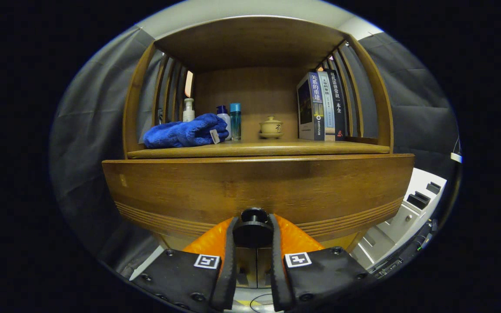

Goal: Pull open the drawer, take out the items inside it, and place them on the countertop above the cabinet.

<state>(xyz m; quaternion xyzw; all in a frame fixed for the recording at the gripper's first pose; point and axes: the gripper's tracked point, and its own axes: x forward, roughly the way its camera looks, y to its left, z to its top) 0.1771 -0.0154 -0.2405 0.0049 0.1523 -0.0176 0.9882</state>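
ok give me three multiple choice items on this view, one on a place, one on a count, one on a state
1. Where does the blue towel lie?
A. on the countertop, in front of the bottles
B. on top of the books
C. in the open drawer

2. How many books stand at the countertop's far side from the towel?
A. one
B. three
C. five

3. What is the gripper doing?
A. hanging open, away from the cabinet
B. holding the towel
C. closed on the drawer knob

Answers:
1. A, the towel rests on the countertop with the white pump bottle and the blue-capped bottles behind it.
2. B, three spines stand side by side, beside the small lidded teacup.
3. C, both fingers press the round knob on the drawer front, which sits flush, not yet pulled out.
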